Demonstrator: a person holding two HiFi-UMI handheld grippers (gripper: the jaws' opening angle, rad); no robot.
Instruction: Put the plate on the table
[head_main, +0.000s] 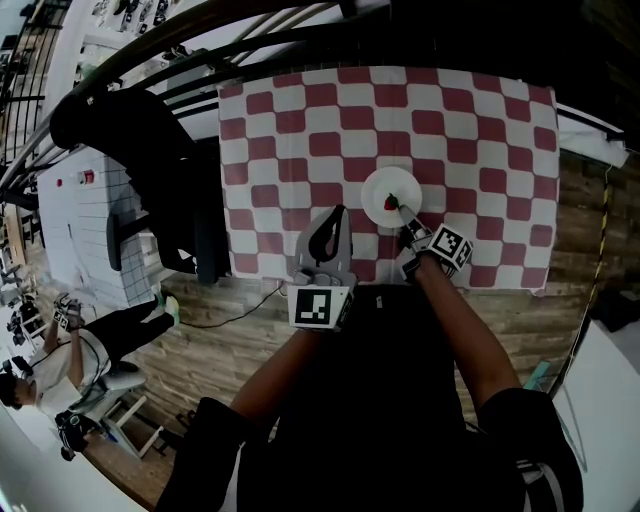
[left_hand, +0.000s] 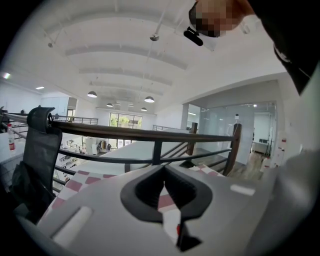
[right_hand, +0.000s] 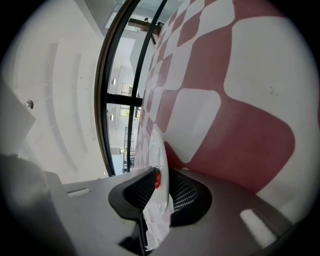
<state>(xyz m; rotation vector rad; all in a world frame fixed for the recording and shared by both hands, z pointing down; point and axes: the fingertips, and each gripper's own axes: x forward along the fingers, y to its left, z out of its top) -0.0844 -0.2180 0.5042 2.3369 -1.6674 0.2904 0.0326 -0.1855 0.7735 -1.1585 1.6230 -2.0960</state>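
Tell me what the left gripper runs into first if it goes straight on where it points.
Probably the checkered tablecloth farther out, since the left gripper points low across it; if it clears that, the dark railing beyond. Depth is unclear.

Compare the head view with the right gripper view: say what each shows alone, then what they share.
Head view only: the whole table from above, the left gripper over its near edge, a black chair and the wood floor. Right gripper view only: the plate seen edge-on, its rim standing between the jaws of the right gripper. Both: the plate, the small red thing on it, and the red-and-white checked cloth.
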